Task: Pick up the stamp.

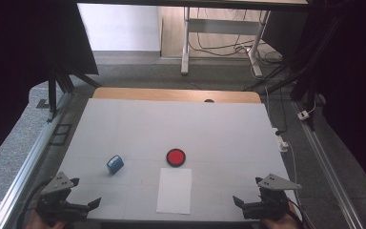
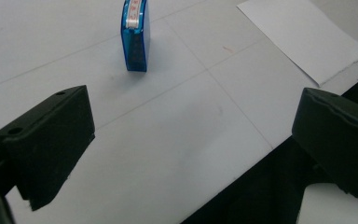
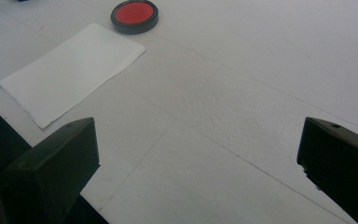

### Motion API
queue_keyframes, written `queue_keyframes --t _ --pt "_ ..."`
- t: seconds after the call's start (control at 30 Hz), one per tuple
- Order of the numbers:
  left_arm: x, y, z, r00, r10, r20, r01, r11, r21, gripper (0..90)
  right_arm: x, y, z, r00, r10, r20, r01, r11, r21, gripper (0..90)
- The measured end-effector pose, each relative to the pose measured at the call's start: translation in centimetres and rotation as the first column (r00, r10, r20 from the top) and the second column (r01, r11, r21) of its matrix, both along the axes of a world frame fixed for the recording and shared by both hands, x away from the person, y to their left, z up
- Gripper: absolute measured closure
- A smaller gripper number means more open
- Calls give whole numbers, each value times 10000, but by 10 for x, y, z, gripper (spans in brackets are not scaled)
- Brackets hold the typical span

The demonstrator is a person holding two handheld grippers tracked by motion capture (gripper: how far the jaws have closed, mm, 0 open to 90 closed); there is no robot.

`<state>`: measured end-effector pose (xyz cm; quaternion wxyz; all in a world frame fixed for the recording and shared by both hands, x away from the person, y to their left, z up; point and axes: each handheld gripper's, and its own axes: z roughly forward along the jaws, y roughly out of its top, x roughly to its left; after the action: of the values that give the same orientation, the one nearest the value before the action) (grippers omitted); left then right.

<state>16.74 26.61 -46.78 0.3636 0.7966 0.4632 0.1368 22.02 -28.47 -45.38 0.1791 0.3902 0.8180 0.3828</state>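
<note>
Stamp stands ahead of the left tool, well apart; both tools' jaws gape wide, right tool near paper.

I can make out no words, brands or numbers anywhere. The nearest thing to lettering is on the blue stamp ahead of my left gripper: a white strip along its top edge carries small red marks, too blurred for me to read. The white sheet of paper is blank on the side I see, and the round red ink pad bears no label on its face or black rim.
</note>
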Motion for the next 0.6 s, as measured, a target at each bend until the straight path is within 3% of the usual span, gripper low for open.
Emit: queue_keyframes --t 0.17,0.5,0.6 --pt "7 -3 -1 9997 -230 52 230 9997 61 0 0 0 0 10000 73 19 -73 10000 -26 0" --pt "18 -3 -4 9998 -59 206 60 10000 -52 0 1 1 0 9999 111 -12 -111 9999 -51 0" --pt "24 -4 -5 9995 -202 225 202 9998 1 0 1 1 0 9999 112 -39 -112 9999 -73 0"
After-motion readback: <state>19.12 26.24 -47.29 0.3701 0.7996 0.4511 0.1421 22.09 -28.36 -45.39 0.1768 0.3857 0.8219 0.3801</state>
